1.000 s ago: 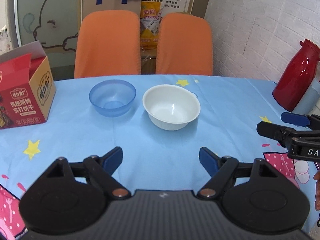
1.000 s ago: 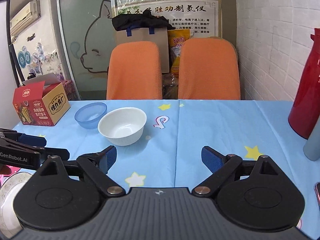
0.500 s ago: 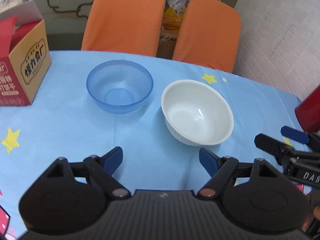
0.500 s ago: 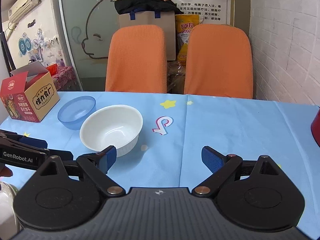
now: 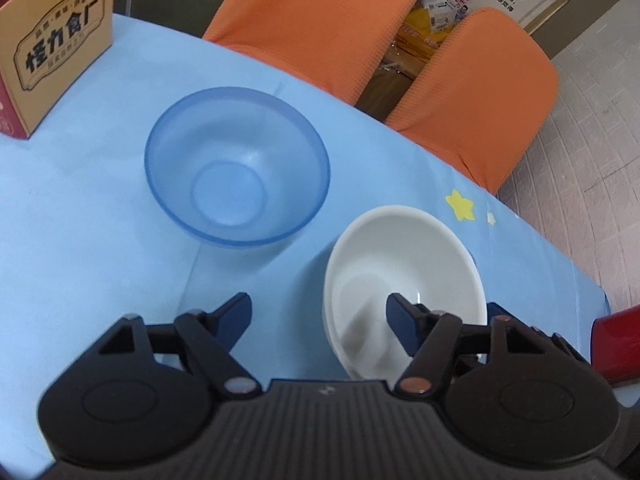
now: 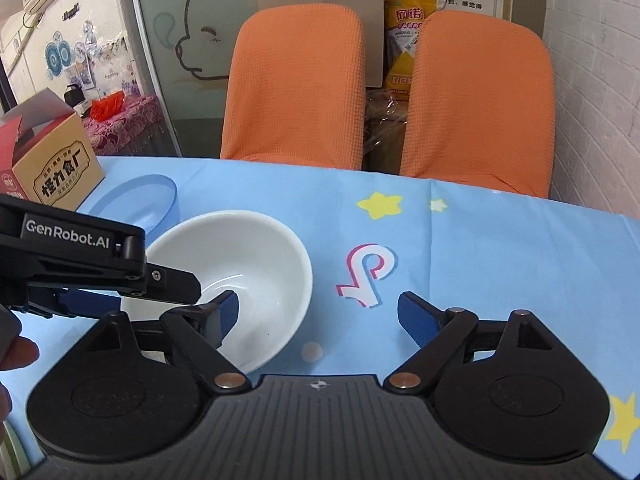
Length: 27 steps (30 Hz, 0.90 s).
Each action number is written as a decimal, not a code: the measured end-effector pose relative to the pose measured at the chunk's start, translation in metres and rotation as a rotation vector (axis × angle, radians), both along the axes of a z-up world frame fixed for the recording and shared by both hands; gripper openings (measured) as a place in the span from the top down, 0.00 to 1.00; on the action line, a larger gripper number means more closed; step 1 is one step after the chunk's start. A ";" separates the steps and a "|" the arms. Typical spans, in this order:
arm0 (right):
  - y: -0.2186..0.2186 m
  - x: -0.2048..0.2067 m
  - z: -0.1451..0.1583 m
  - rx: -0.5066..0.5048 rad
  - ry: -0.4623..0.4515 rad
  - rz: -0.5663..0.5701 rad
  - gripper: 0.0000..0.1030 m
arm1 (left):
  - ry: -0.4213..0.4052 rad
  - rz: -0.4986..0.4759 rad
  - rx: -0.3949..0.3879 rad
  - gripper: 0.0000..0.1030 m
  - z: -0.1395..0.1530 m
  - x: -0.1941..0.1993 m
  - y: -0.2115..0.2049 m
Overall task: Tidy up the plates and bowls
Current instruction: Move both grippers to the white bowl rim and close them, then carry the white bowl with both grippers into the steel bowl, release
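A translucent blue bowl (image 5: 238,170) and a white bowl (image 5: 404,268) stand side by side on the blue tablecloth (image 5: 80,232). My left gripper (image 5: 320,316) is open, with its right finger over the white bowl's near rim and its left finger over bare cloth. My right gripper (image 6: 316,316) is open, with its left finger over the white bowl (image 6: 256,272) and its right finger over cloth. The left gripper's body (image 6: 80,260) shows in the right wrist view, hiding part of the blue bowl (image 6: 140,200).
A red and tan cardboard box (image 5: 52,44) stands at the table's left. Two orange chairs (image 6: 296,80) stand behind the far edge. A red thermos (image 5: 620,344) stands at the right. A brick wall (image 6: 600,80) is on the right.
Both grippers have moved forward and down toward the white bowl, which now lies under one finger of each. Both stay open. The bowls have not moved.
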State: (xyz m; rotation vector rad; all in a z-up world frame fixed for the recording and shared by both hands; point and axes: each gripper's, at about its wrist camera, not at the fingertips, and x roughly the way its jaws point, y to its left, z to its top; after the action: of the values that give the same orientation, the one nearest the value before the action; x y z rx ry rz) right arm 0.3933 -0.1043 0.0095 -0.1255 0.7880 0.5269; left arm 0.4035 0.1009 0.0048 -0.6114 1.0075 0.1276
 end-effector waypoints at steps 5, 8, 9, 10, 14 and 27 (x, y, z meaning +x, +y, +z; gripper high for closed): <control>0.011 0.001 -0.008 0.017 0.025 0.062 0.03 | -0.013 -0.047 0.013 0.72 -0.002 0.003 -0.004; 0.013 -0.006 -0.008 -0.002 0.009 0.079 0.36 | -0.025 -0.093 0.024 0.88 0.001 -0.001 -0.009; 0.015 -0.009 -0.006 0.004 0.012 0.089 0.39 | -0.034 -0.104 0.048 0.91 0.004 -0.005 -0.012; 0.013 -0.014 -0.003 0.005 -0.001 0.089 0.40 | -0.048 -0.116 0.062 0.91 0.007 -0.009 -0.015; 0.007 -0.032 0.016 -0.002 -0.053 0.082 0.40 | -0.089 -0.153 0.076 0.91 0.024 -0.027 -0.022; -0.044 -0.151 0.046 0.027 -0.139 0.003 0.31 | -0.152 -0.319 0.096 0.91 0.054 -0.145 -0.071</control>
State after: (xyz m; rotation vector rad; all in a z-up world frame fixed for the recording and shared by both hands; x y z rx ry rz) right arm 0.2425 -0.1481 0.0557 -0.1365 0.6452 0.5257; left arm 0.2581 0.0298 0.0591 -0.3613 0.9328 -0.1491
